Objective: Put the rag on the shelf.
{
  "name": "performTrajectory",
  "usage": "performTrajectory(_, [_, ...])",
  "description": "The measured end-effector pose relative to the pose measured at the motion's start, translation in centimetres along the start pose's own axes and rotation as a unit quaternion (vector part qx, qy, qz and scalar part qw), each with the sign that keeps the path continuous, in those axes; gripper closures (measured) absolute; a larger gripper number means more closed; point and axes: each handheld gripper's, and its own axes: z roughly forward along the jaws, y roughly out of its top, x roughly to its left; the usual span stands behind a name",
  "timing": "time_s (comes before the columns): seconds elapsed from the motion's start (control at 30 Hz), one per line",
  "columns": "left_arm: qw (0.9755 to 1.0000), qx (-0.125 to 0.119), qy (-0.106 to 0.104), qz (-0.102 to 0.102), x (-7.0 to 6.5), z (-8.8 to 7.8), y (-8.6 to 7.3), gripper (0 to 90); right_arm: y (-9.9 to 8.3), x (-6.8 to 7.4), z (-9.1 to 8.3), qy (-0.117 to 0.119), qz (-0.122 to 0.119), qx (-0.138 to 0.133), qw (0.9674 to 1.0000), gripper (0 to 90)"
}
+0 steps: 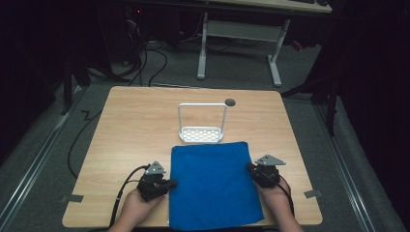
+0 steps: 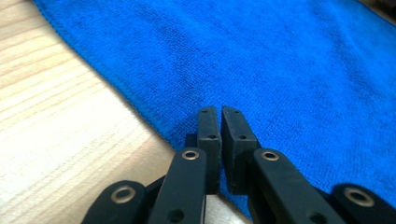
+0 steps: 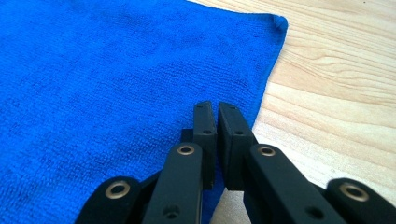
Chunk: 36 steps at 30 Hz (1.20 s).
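Note:
A blue cloth [image 1: 212,183] lies flat on the near middle of the wooden table [image 1: 130,121], its front edge hanging a little over the table's front. My left gripper [image 1: 171,183] lies at the cloth's left edge, pointing right. In the left gripper view the cloth [image 2: 280,60] spreads ahead, and the left gripper [image 2: 220,112] has its jaws drawn together over the hem, with nothing seen between them. My right gripper [image 1: 250,168] sits at the cloth's right edge. In the right gripper view the right gripper [image 3: 211,106] is shut above the cloth [image 3: 93,70], near its border.
A small white rack [image 1: 201,134] with a tall wire handle stands just beyond the cloth's far edge. A dark round spot [image 1: 230,102] lies behind it. Grey tape tabs [image 1: 313,194] mark the table's near corners. A white desk frame [image 1: 237,29] stands on the floor beyond.

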Motion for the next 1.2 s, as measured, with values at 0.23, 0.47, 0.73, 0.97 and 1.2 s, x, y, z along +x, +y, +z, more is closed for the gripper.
performTrajectory(0.23, [0.9999,-0.004,0.01,-0.004,0.5,-0.1,0.0,87.2,-0.2,0.1,-0.3,0.004,-0.005,0.005,1.0,87.7])
performTrajectory(0.47, [0.9997,-0.002,0.018,-0.014,1.1,-1.2,-0.6,87.3,-0.7,1.1,-0.9,0.031,-0.009,0.003,0.9995,87.6])
performTrajectory(0.73, [0.9993,-0.004,0.014,-0.033,1.0,-3.3,-2.7,87.2,-1.4,3.1,-2.0,0.072,-0.028,0.008,0.9969,87.3])
performTrajectory(0.97, [0.9995,0.0,0.013,-0.027,0.7,-3.7,-3.1,84.0,-1.4,3.5,-2.0,0.086,-0.038,0.004,0.9956,81.4])
performTrajectory(1.2, [0.998,-0.041,0.039,-0.026,1.5,-3.9,-2.8,68.1,-1.3,2.2,-2.7,0.075,-0.012,-0.038,0.9964,74.7])
